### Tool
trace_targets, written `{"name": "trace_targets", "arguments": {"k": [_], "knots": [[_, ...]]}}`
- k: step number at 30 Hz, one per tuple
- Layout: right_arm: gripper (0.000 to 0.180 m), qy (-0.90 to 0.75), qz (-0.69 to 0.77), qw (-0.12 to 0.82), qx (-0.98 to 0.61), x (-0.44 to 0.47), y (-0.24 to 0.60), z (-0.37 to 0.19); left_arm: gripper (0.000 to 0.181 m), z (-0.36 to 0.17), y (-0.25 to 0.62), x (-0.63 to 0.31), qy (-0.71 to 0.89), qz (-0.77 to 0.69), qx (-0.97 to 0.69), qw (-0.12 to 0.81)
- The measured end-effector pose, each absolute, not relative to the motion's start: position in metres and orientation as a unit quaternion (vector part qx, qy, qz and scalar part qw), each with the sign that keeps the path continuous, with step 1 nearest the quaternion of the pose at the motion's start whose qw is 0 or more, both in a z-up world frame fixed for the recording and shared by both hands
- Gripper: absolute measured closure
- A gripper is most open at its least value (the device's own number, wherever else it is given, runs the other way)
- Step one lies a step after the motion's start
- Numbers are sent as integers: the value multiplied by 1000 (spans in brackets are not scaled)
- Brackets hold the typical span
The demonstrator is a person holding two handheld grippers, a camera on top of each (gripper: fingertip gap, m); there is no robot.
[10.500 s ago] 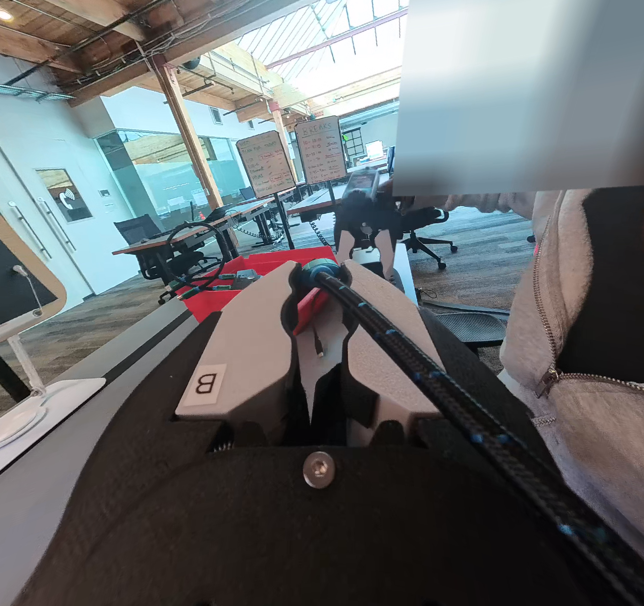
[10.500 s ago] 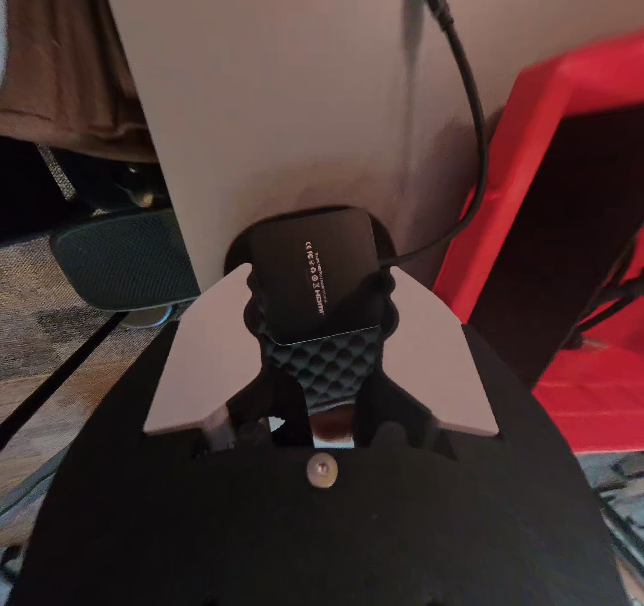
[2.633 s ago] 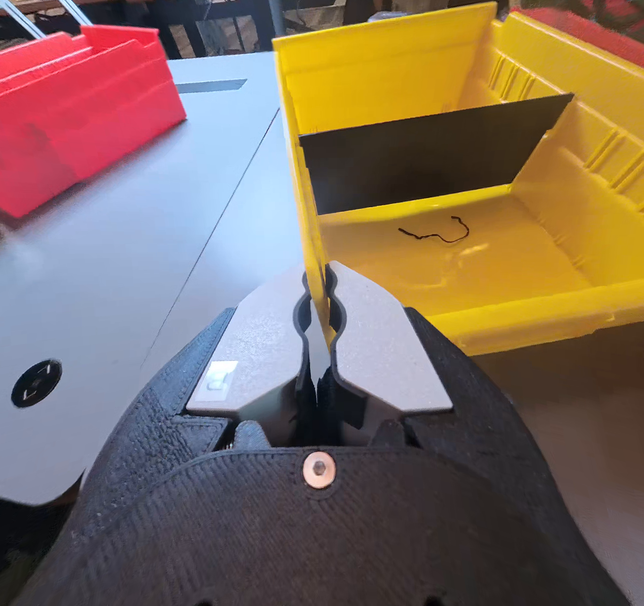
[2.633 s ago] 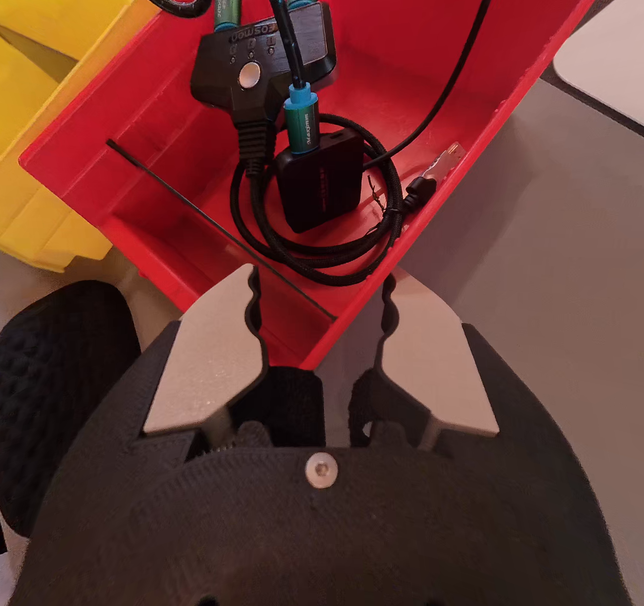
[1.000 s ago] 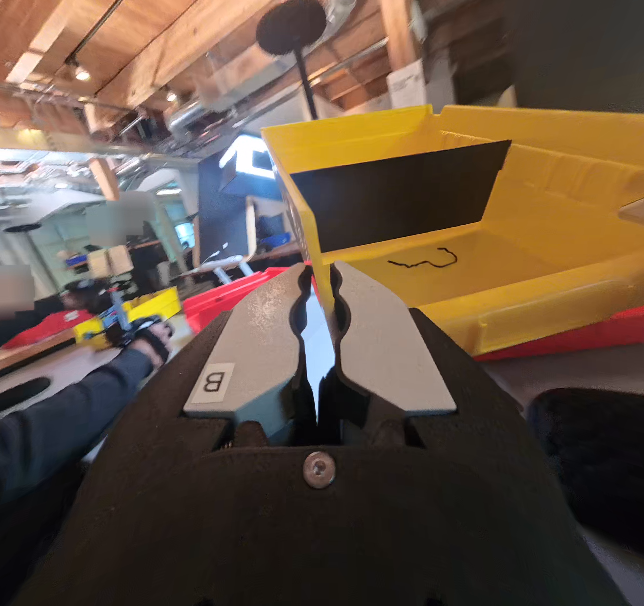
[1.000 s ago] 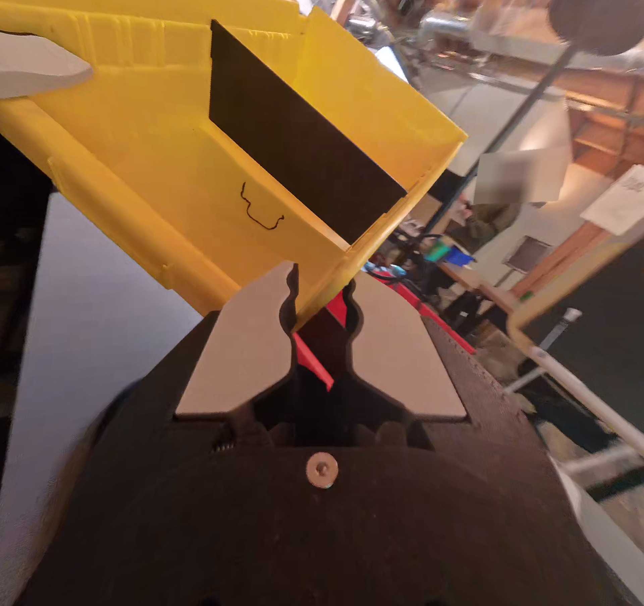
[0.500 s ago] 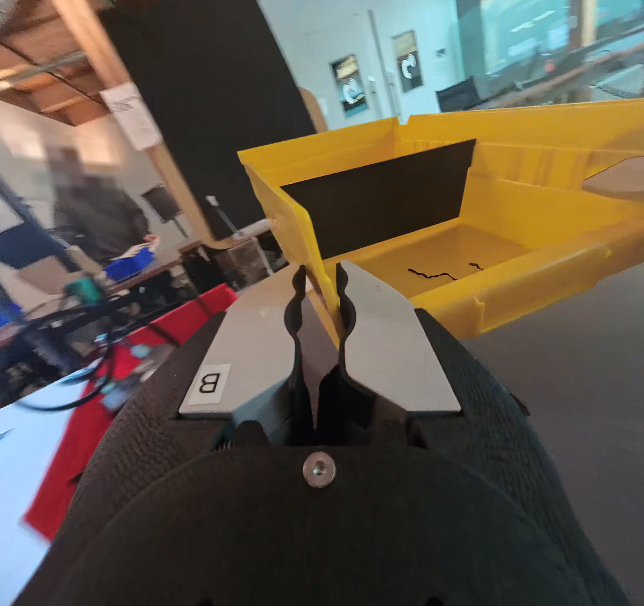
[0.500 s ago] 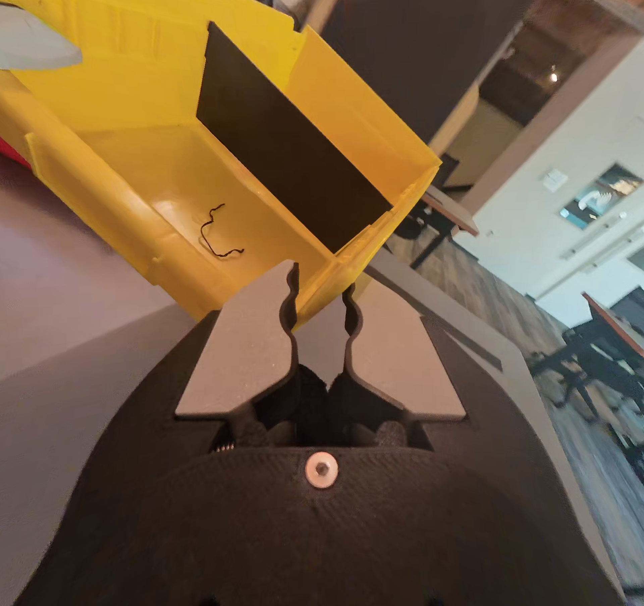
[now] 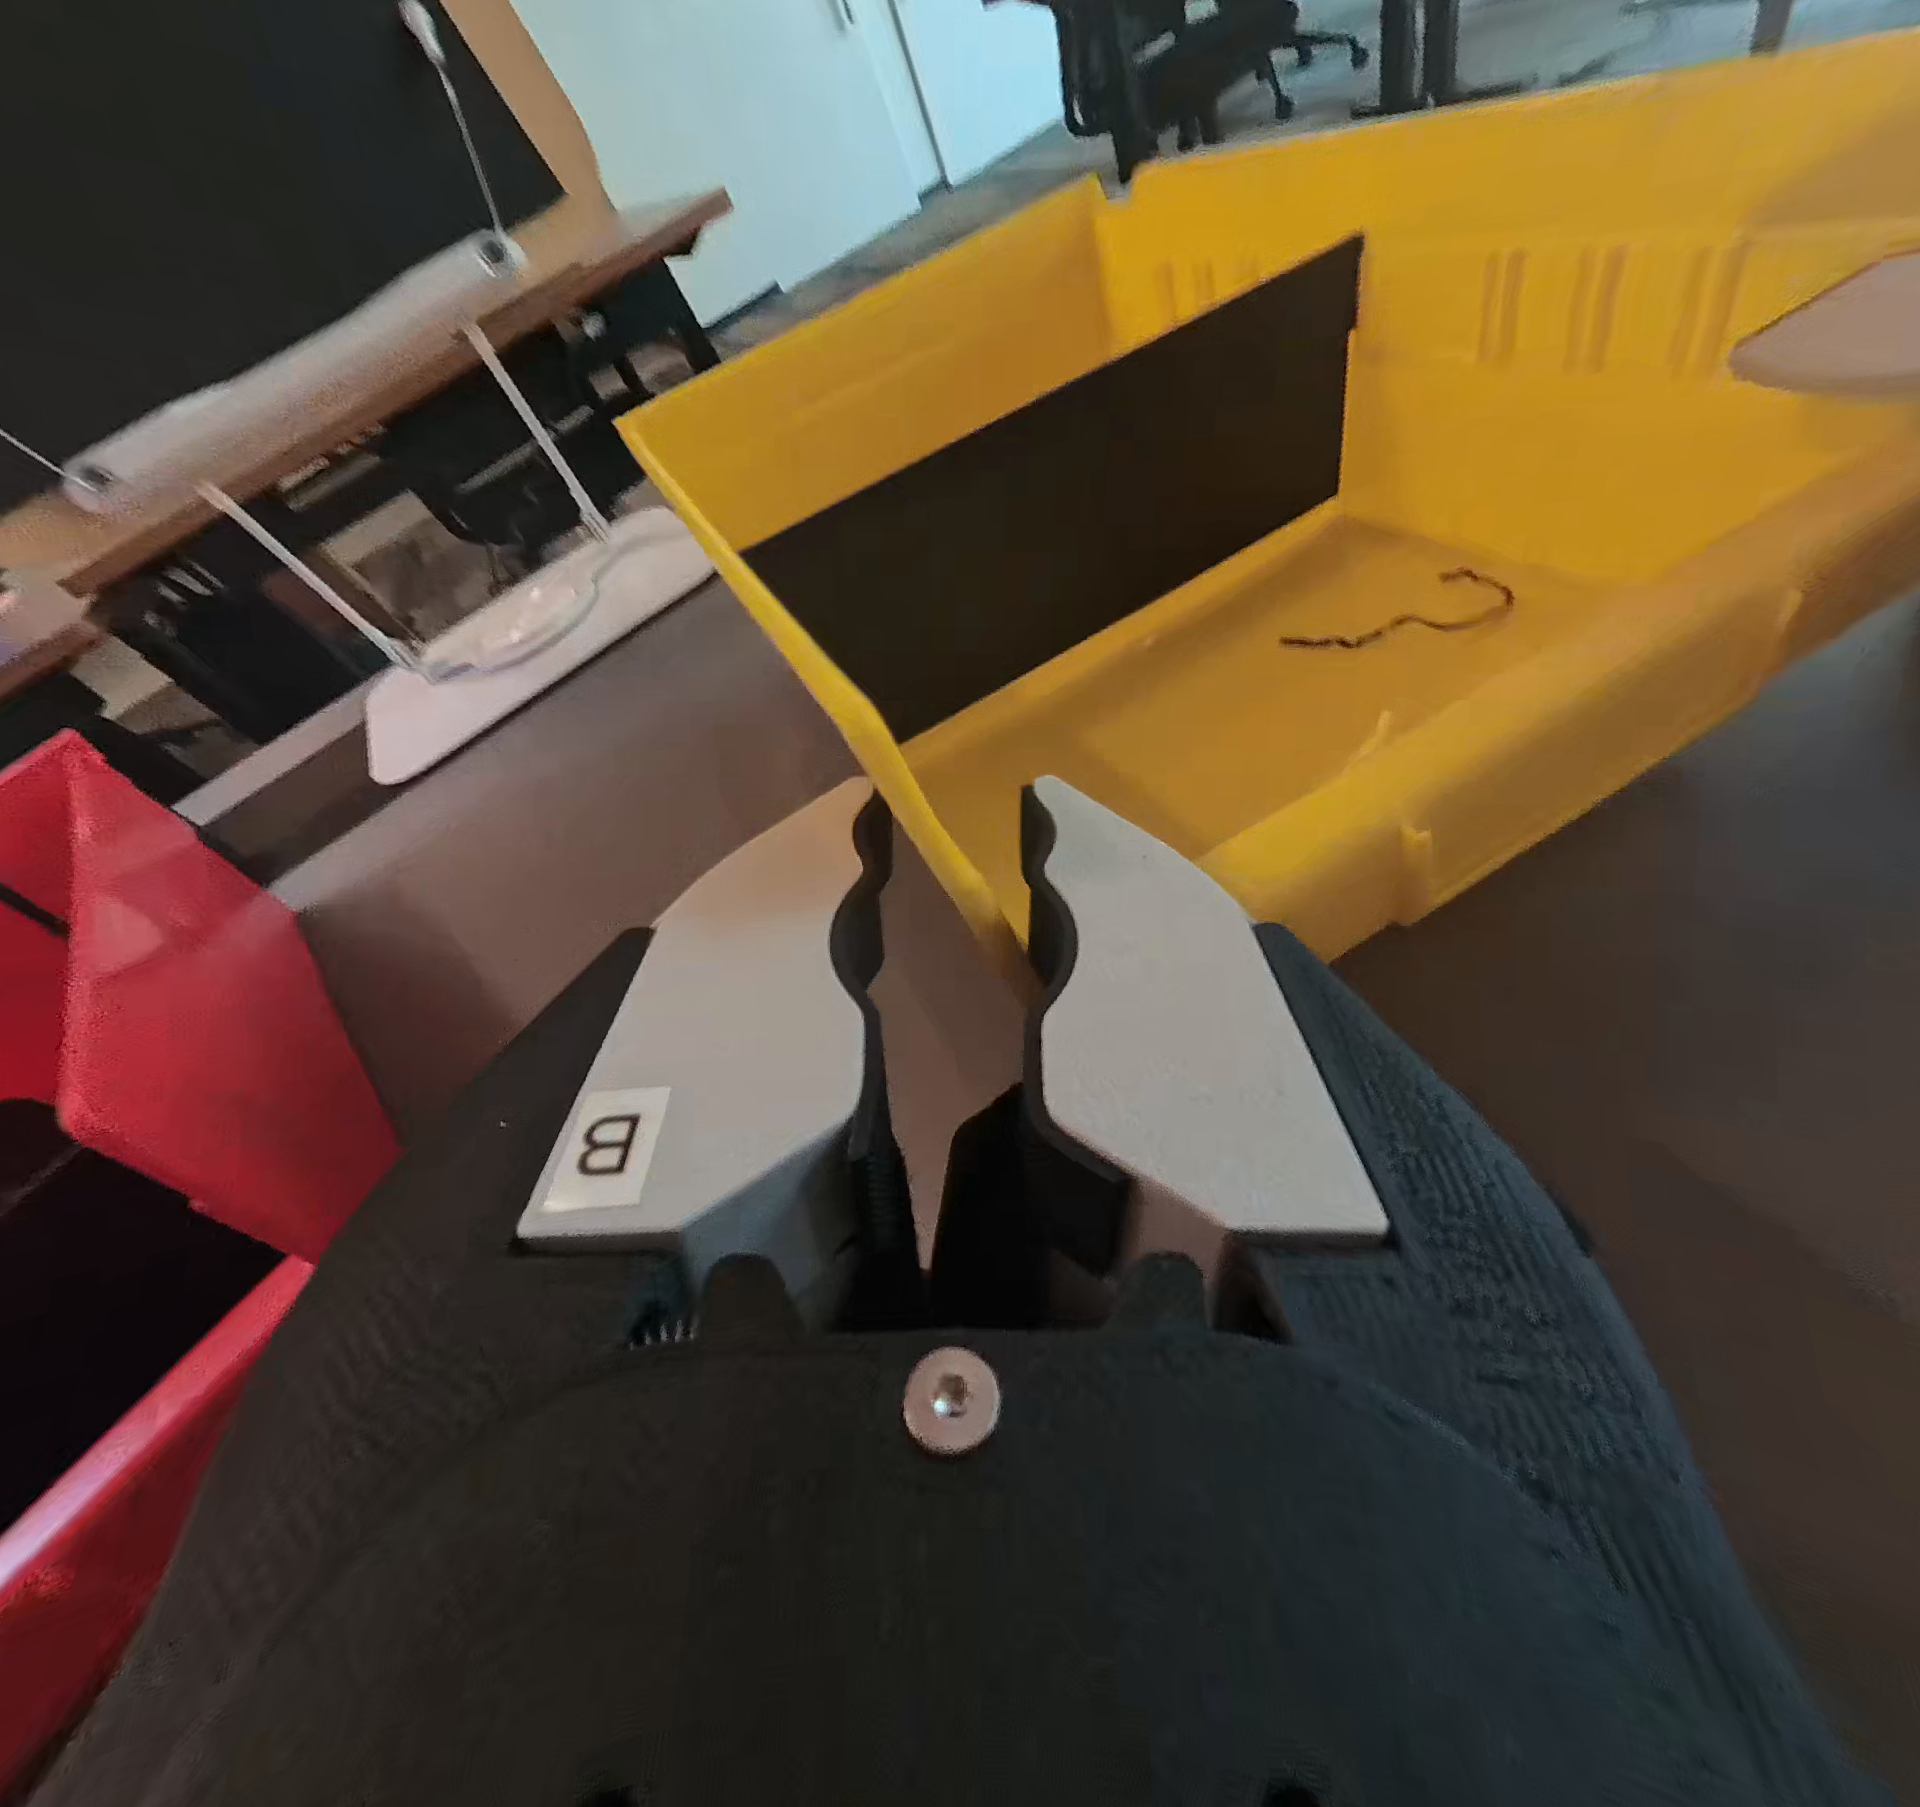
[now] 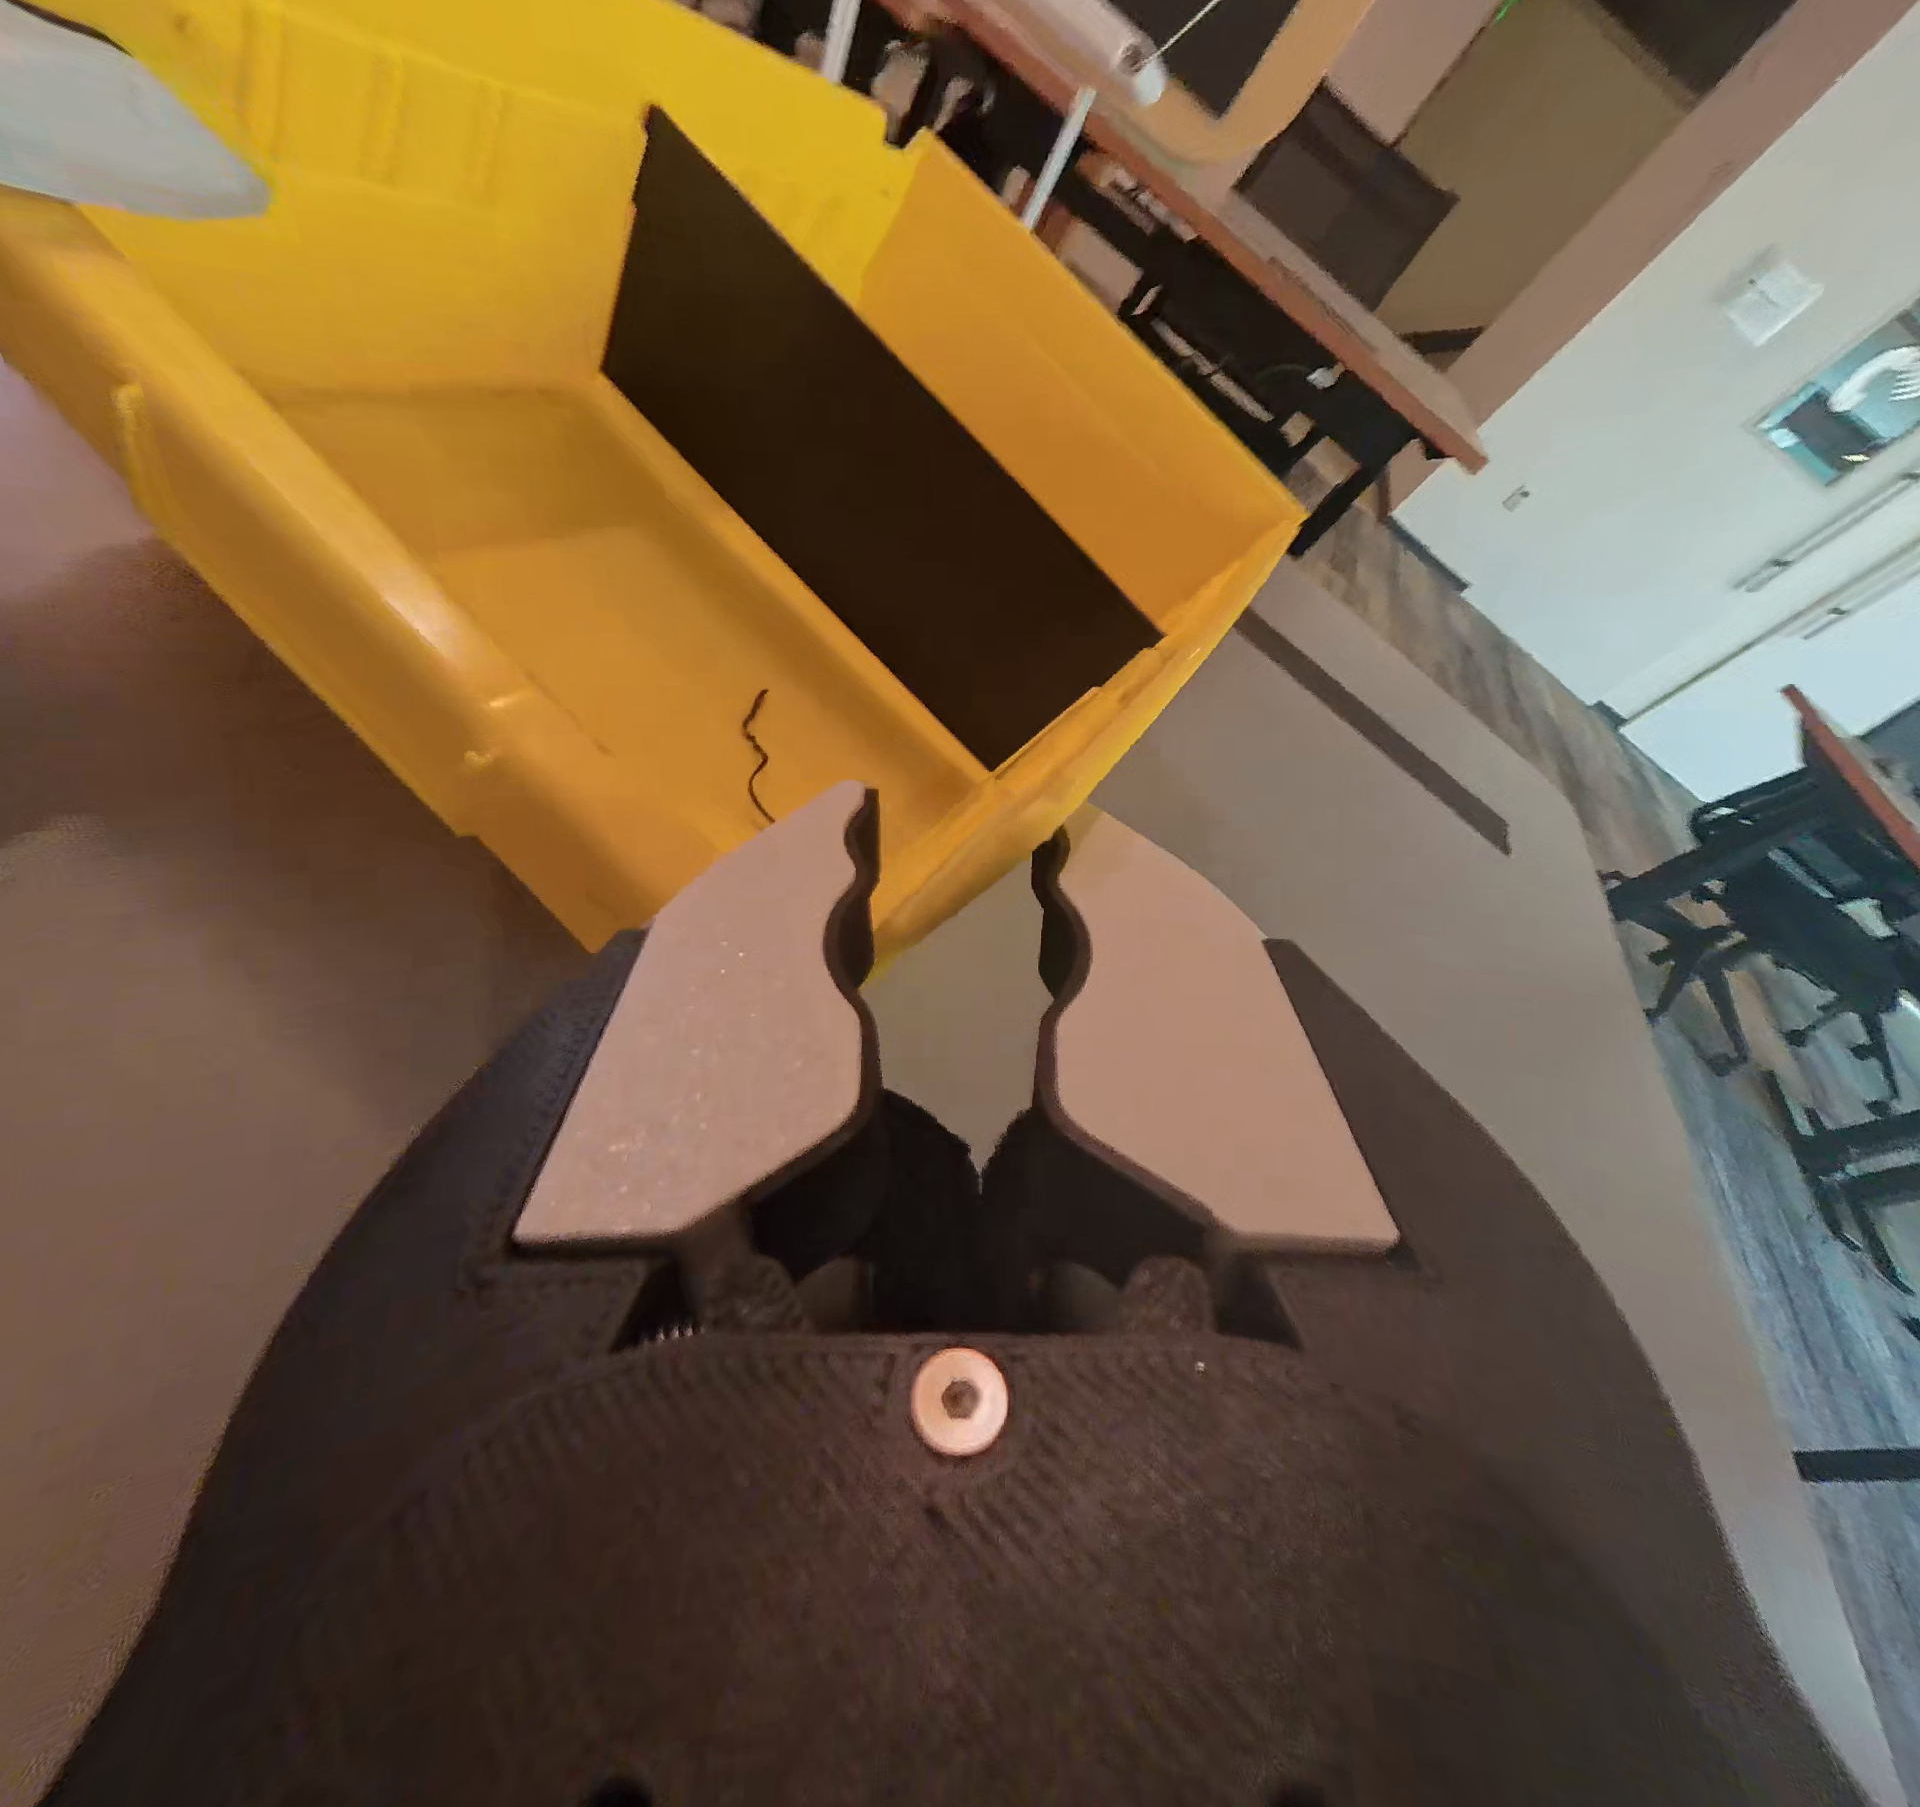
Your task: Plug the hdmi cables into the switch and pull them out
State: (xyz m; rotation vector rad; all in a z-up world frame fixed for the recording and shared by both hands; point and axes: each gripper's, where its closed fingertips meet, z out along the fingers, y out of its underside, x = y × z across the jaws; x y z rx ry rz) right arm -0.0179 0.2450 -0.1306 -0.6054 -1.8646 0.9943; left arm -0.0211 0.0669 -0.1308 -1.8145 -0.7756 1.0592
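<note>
Our left gripper [image 9: 956, 822] has its jaws a narrow way apart with the thin side wall of the yellow bin [image 9: 1226, 718] standing in the gap, touching the right-hand finger only, so we judge the grip loose or released. Our right gripper [image 10: 956, 822] likewise straddles the opposite corner rim, its jaws slightly parted and not pressing on it. The fingers [image 10: 727, 1051] are matte grey plates with wavy black inner edges, set in coarse black printed bodies. The bin is glossy moulded plastic, thin-walled and ribbed, with a flat black divider [image 10: 862, 490] and a scrap of black thread [image 9: 1403, 619] on its floor; we expect it to be light, rather slick, and a little flexible at the rim, so the corners are the sound places to hold. Neither the HDMI cables nor the switch appear in either view; a red bin [image 9: 135, 1009] sits at left on the grey table [image 10: 1351, 874].
</note>
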Motion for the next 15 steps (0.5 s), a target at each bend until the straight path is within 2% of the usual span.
{"name": "trace_targets", "arguments": {"k": [2,4,6,9,12,15], "knots": [[150,-771,400,436,-235,-16,245,-136,155,-138,65,-17,-313,415,-734,437],[130,-758,410,447,-239,-14,251,-128,150,-128,61,-11,-311,425,-721,451],[115,-735,433,464,-239,-9,255,-109,137,-119,53,-4,-307,431,-719,451],[111,-711,477,484,-180,13,239,-79,127,-107,34,13,-292,440,-725,443],[105,-757,473,440,-101,36,203,-87,120,-107,-5,21,-276,464,-750,383],[98,-831,408,375,-54,44,178,-127,118,-119,-66,15,-272,482,-785,280]]}}
